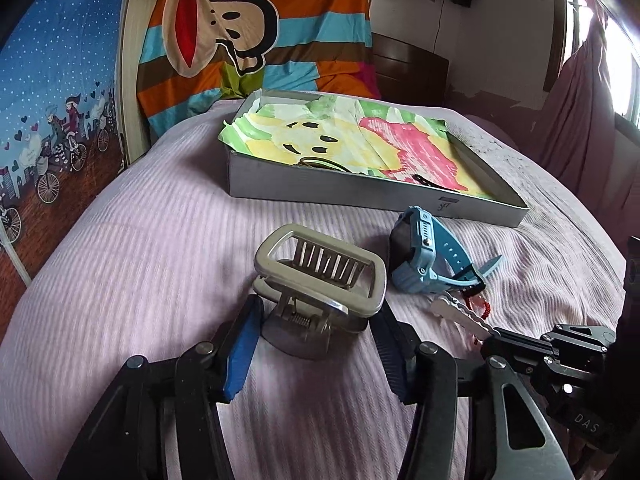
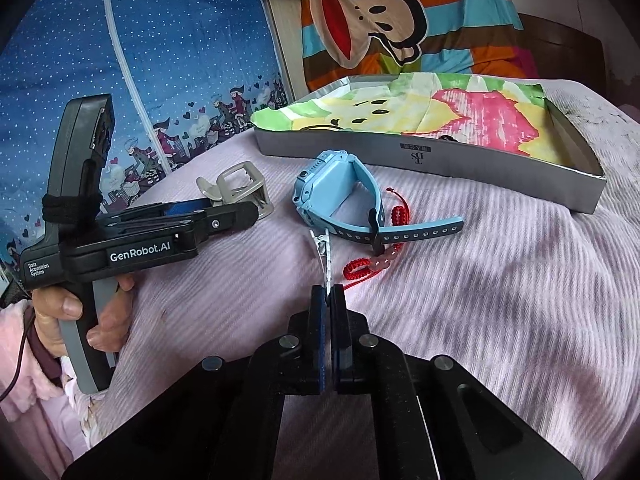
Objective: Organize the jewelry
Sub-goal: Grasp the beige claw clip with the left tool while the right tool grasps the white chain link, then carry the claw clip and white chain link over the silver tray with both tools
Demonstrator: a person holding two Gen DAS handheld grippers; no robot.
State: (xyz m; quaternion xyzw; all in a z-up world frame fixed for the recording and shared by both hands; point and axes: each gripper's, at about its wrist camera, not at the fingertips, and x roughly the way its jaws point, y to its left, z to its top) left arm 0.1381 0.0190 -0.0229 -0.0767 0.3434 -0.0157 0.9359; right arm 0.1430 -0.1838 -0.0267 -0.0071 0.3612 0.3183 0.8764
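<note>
Blue watch [image 2: 340,196] beside red bracelet [image 2: 374,258], right gripper [image 2: 329,294] pinching silver clip [image 2: 325,254], left gripper [image 1: 316,340] spread around claw clip [image 1: 320,280].

Beige claw hair clip [image 1: 320,280] being flanked by spread left gripper [image 1: 314,344], blue smartwatch [image 1: 432,256] being rested beside grey box [image 1: 360,192] on pink bedspread [image 1: 140,260]

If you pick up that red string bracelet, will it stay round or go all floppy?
Probably floppy: the red string bracelet is braided cord lying in loose bends on the bedspread. It looks light. One part runs under the blue watch, so pulling may snag there.
</note>
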